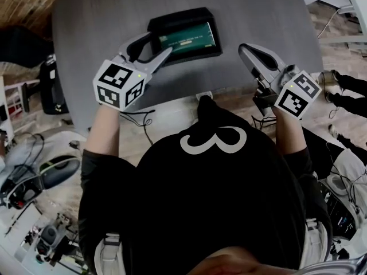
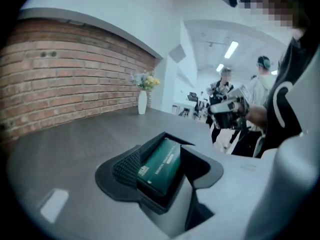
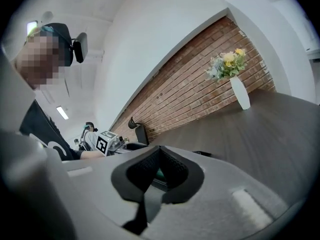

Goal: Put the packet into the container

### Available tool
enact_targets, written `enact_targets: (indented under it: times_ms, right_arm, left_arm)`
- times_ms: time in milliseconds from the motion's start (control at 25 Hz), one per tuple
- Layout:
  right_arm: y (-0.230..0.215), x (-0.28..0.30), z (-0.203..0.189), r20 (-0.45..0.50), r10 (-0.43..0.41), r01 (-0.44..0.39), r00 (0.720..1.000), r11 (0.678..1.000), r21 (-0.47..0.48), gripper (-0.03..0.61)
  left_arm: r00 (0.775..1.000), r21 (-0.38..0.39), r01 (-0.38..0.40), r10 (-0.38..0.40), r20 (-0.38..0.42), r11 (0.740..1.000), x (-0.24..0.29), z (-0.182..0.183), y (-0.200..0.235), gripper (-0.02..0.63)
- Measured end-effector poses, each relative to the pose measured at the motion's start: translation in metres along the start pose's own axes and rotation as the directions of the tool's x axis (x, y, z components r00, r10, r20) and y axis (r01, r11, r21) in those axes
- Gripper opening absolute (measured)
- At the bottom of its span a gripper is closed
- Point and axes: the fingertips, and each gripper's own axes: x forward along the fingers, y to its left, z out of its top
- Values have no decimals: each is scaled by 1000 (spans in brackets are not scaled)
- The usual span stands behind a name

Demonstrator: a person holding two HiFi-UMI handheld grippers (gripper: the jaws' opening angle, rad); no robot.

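**Packet sits in the container, both grippers empty**

From my remote seat I see the green packet (image 1: 189, 38) lying flat inside the black container (image 1: 172, 20). The container rests on the grey table (image 1: 97, 16), towards its far middle.

The left gripper (image 1: 157, 43) sits at the container's near-left corner with its jaws spread wide. In the head view, one fingertip reaches over the container's near edge beside the packet. I cannot tell whether it touches either of them. In the left gripper view the packet shows in the gap between the jaws, lying in the container. One textured pad (image 2: 126, 166) stands just to its left, and nothing is clamped.

The right gripper (image 1: 245, 49) hangs over the table to the right of the container, clear of it. In its own view the jaws are only slightly parted, the two dark pads (image 3: 136, 173) facing each other across a narrow gap. Nothing is held between them, and only a sliver of green shows through from farther off.

At the far side of the table a white vase (image 3: 242, 96) of flowers stands in front of a brick wall (image 2: 60, 84).
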Motion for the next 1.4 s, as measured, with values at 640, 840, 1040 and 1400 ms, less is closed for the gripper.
enact_targets:
  times_ms: [640,840,1040,1400]
  right_arm:
    - [123,-2,-31,-64,140,-148,988,980,-132,0]
    - [149,-12,-46,-42,157,-160,987,981,-108,0]
    - [168,-18,-53,-18,164,-165,986,980,-112,0]
    - [178,-33,-63,-20,130,-132,991,983,-125,0]
  left_arm:
    - [972,-279,-18,82,219,960,-103,21,-115,11]
    - [960,-309,7,80,269,951,-127,19,-138,12]
    - [955,-258,-16,91,281,966,-138,15,-154,12]
    - [949,-233,12,62,309,973,-144,15,-172,12]
